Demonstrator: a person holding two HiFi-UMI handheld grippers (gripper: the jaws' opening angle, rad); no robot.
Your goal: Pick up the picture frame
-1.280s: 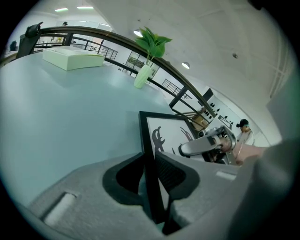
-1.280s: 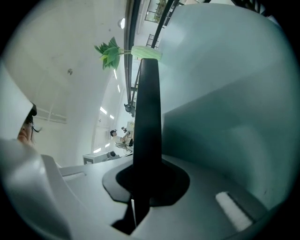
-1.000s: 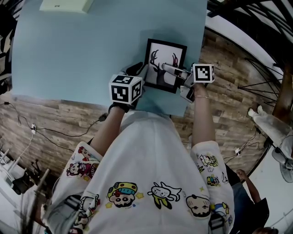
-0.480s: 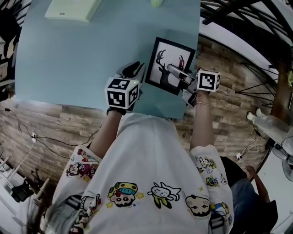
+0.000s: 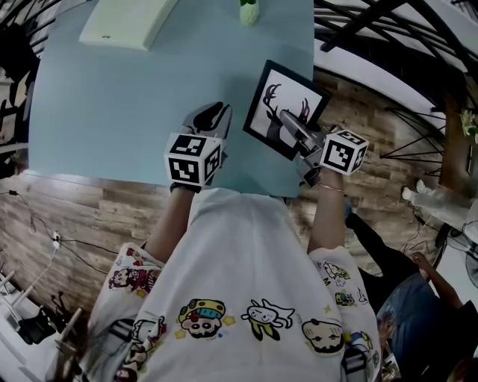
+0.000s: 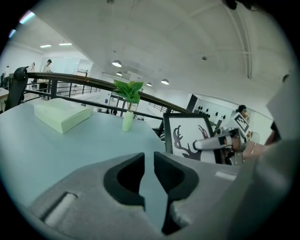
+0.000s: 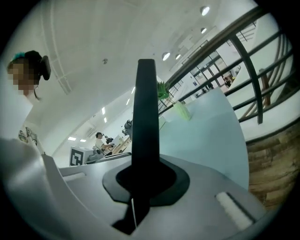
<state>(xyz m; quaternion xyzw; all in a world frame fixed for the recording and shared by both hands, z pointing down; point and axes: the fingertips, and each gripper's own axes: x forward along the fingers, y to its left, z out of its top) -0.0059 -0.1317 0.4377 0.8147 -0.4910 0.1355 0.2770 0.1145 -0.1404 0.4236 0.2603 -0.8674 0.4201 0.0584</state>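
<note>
Black rectangular picture frame (image 5: 270, 101), white print with black stag silhouette; tilted, held above the pale blue tabletop's (image 5: 134, 104) near right corner; right gripper (image 5: 293, 123) clamped on its edge; left gripper (image 5: 213, 113) slightly parted, empty.

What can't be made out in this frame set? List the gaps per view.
- Head view: the lower corner of the picture frame is hidden under the right gripper.
- Right gripper view: the frame is seen edge-on between the closed jaws, so its picture does not show.
- Head view: the plant is cut off by the top edge.
- No view shows the frame's back.
</note>
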